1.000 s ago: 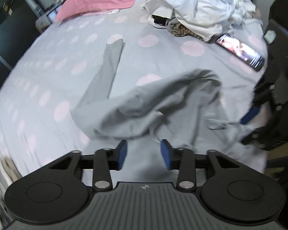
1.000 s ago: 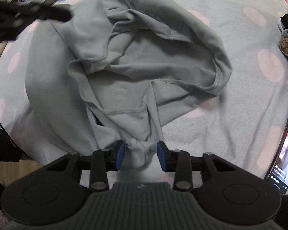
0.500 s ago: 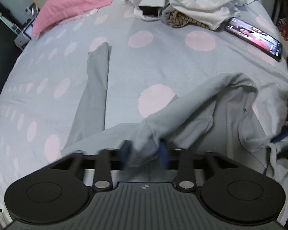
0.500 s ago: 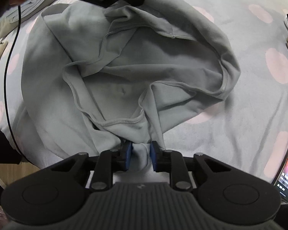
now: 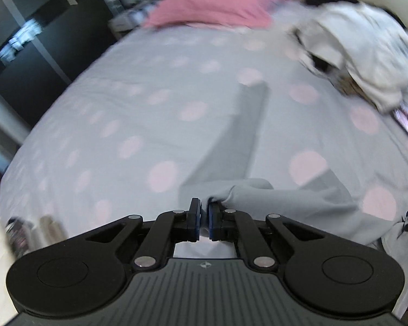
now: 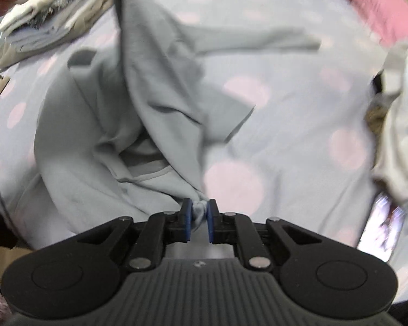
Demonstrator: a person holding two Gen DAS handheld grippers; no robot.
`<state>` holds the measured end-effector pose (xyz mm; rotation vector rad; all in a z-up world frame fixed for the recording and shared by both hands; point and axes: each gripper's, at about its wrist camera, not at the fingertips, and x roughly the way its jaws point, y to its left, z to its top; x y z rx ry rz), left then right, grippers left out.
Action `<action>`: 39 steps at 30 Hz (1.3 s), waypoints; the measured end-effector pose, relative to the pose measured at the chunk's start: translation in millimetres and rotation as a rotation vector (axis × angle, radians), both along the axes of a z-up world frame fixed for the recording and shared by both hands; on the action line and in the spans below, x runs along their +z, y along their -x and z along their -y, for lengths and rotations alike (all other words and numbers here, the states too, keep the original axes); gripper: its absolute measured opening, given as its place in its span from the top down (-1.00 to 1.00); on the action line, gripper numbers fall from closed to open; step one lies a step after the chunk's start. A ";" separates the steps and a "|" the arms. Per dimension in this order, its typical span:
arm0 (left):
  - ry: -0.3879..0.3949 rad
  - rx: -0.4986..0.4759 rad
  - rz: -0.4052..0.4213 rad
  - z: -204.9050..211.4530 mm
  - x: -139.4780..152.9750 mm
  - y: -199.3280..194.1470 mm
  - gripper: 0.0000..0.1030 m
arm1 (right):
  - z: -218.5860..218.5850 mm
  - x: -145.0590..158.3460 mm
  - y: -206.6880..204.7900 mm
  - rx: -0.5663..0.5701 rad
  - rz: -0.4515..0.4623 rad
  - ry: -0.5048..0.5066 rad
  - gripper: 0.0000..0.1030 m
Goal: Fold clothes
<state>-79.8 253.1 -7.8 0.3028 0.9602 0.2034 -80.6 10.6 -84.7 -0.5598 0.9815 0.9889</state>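
I see a plain light grey hoodie on my bed sheet, pale grey-lilac with pink dots. The pillow is pink, the clothes pile mostly white. My hand-held gripper pads are blue on black.

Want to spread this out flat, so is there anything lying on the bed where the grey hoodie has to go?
Nothing visible does. The dotted sheet beside the grey hoodie is bare; the clothes pile and phone sit at its right edge.
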 end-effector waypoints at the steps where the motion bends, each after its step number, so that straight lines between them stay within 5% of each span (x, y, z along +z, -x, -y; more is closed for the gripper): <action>1: -0.009 0.020 0.021 -3.5 10.6 7.6 0.93 | -1.1 9.7 -5.9 -0.001 0.025 -0.013 0.76; 14: -0.028 0.186 0.457 -3.2 166.8 112.3 0.94 | 17.3 188.6 -38.1 -0.041 0.506 -0.301 0.79; 21: -0.064 0.207 0.743 22.5 241.6 182.5 0.94 | 48.1 285.9 -7.7 -0.060 0.731 -0.508 0.79; 25: -0.032 0.210 0.866 40.4 270.5 221.1 0.94 | 69.9 323.1 8.5 -0.068 0.784 -0.611 0.79; 28: 0.074 0.224 0.856 34.7 281.3 234.8 0.94 | 75.4 337.3 8.0 -0.060 0.724 -0.653 0.79; 32: 0.222 0.278 0.725 5.2 260.0 233.0 0.94 | 65.7 323.6 -7.7 -0.034 0.609 -0.603 0.78; 39: 0.561 0.385 0.332 -63.0 131.4 197.6 0.95 | 19.3 223.1 -44.3 0.003 0.324 -0.314 0.78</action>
